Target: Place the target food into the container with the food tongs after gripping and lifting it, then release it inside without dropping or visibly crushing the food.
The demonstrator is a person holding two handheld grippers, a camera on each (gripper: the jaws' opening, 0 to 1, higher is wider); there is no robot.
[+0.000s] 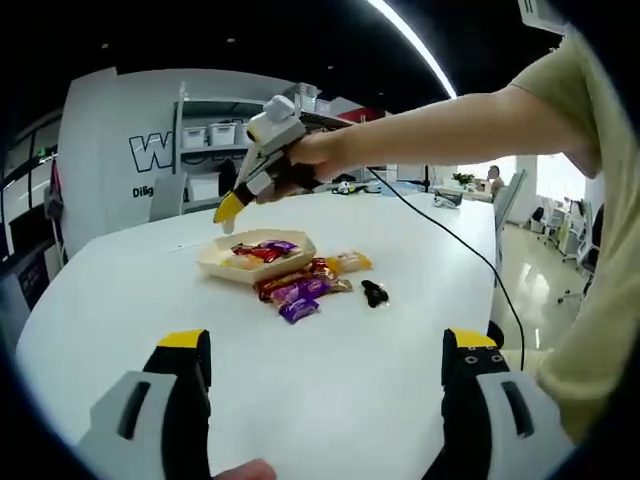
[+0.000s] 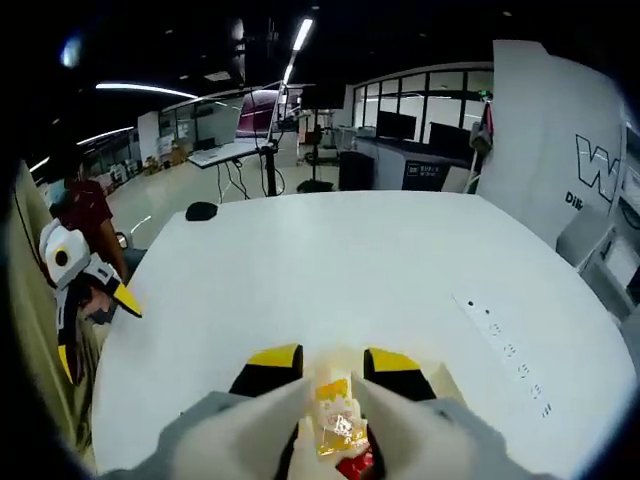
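In the right gripper view, my right gripper [image 2: 335,362] is shut on an orange-wrapped candy [image 2: 336,408] over the cream tray [image 2: 442,384]. A red candy [image 2: 356,466] lies below it. In the left gripper view, a person's hand holds that right gripper [image 1: 229,212] tilted down, just above the left end of the tray [image 1: 212,264]. The tray holds red, purple and orange candies [image 1: 262,252]. More wrapped candies [image 1: 303,290] lie on the table beside the tray. My left gripper [image 1: 328,348] is open, low over the near side of the table with nothing between its jaws.
A small black object [image 1: 375,293] lies right of the loose candies. A black cable [image 1: 455,245] runs across the white table [image 1: 330,390] toward the right edge. The left gripper [image 2: 85,275] is seen at the table's left edge. Shelves with bins [image 1: 210,140] stand behind.
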